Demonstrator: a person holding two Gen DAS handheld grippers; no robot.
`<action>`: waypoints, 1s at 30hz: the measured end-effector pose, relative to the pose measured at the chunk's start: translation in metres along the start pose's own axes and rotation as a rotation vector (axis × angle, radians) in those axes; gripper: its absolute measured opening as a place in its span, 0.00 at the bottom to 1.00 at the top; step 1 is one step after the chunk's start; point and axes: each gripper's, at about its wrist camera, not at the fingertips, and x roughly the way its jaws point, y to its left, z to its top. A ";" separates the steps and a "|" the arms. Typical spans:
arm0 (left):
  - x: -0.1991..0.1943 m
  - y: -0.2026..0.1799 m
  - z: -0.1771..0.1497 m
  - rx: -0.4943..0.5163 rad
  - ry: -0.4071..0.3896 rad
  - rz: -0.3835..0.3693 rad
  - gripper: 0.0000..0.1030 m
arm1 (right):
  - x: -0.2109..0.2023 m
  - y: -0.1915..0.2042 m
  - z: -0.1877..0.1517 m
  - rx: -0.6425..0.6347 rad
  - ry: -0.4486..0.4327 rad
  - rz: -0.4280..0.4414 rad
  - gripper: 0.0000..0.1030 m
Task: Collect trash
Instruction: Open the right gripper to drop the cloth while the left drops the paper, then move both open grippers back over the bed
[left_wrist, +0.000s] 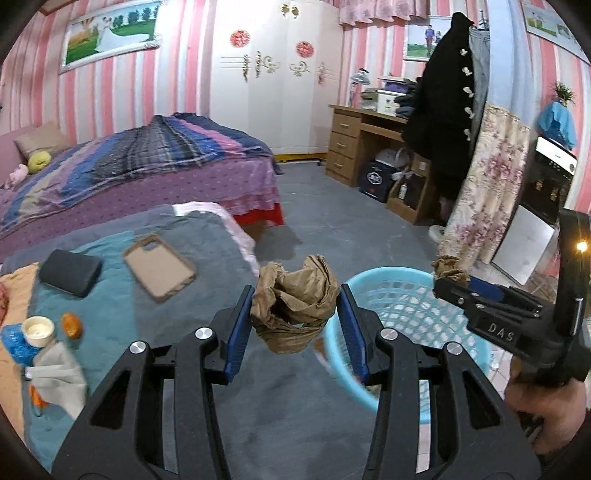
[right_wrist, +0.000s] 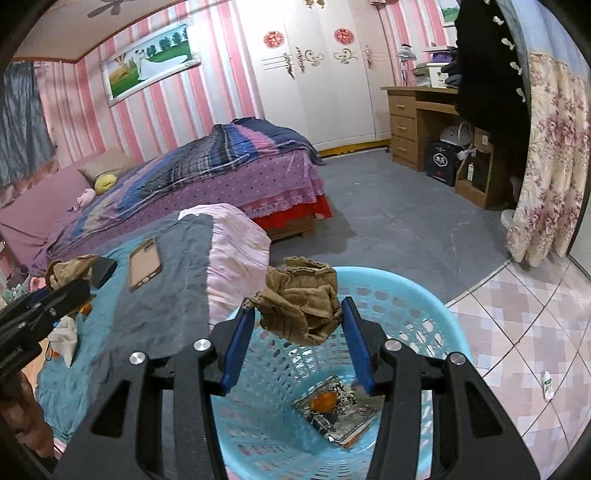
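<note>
In the left wrist view my left gripper is shut on a crumpled ball of brown paper, held in the air between the blanket-covered surface and the light blue mesh basket. My right gripper comes in from the right over the basket's far rim, with a second brown paper wad at its tips. In the right wrist view the right gripper has that wad between its blue pads, straight above the basket. A printed wrapper lies on the basket's bottom. The left gripper shows at the left edge.
On the blue-grey blanket lie a tan phone case, a dark pouch, a white cap, an orange item and a pale cloth. Behind are a bed, a wooden desk and a floral curtain. A small bottle lies on the tiles.
</note>
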 end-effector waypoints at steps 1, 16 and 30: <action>0.002 -0.004 0.000 0.002 0.003 -0.006 0.43 | -0.001 -0.002 0.000 0.004 -0.011 -0.018 0.51; 0.027 -0.051 0.001 0.043 0.053 -0.068 0.52 | -0.025 -0.038 0.007 0.093 -0.146 -0.111 0.58; -0.008 0.011 0.010 -0.029 -0.032 0.063 0.93 | -0.022 -0.024 0.010 0.091 -0.128 -0.072 0.58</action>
